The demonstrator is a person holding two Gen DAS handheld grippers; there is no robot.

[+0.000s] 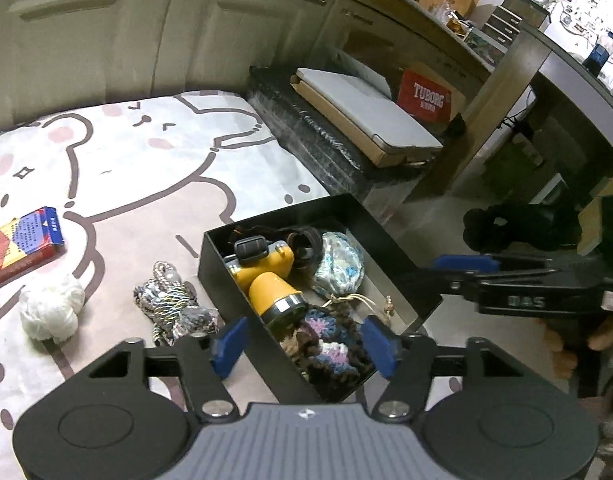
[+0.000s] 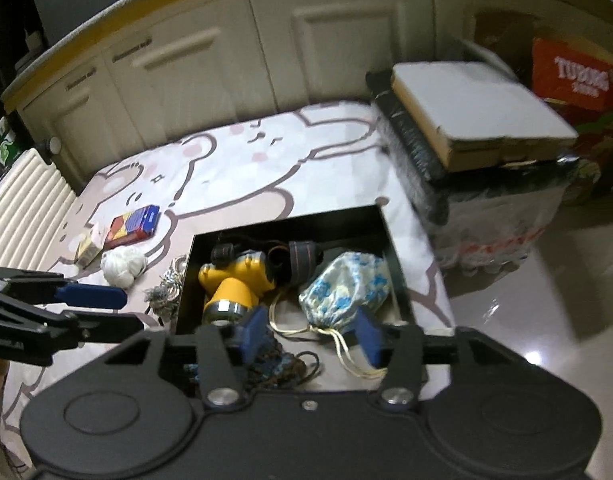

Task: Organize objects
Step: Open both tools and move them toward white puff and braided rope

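Observation:
A black open box (image 1: 210, 256) (image 2: 398, 276) sits on the cartoon rug. Inside lie a yellow headlamp (image 1: 266, 276) (image 2: 234, 280), a blue-white drawstring pouch (image 1: 338, 264) (image 2: 346, 288) and a crocheted piece (image 1: 330, 340) (image 2: 282, 364). On the rug to the box's left lie a braided cord bundle (image 1: 174, 304) (image 2: 166, 288), a white yarn ball (image 1: 52, 308) (image 2: 122, 266) and a red-blue card box (image 1: 22, 244) (image 2: 134, 226). My left gripper (image 1: 306, 344) is open over the box's near corner, empty. My right gripper (image 2: 310, 336) is open above the box's near edge, empty.
A black wrapped block (image 1: 326, 140) (image 2: 446, 184) with a flat white-topped carton (image 1: 366, 116) (image 2: 478, 104) stands past the box. A red Tuborg carton (image 1: 426, 96) (image 2: 578, 72) and cream cabinets (image 1: 106, 40) lie behind. Glossy floor (image 2: 546, 300) is to the right.

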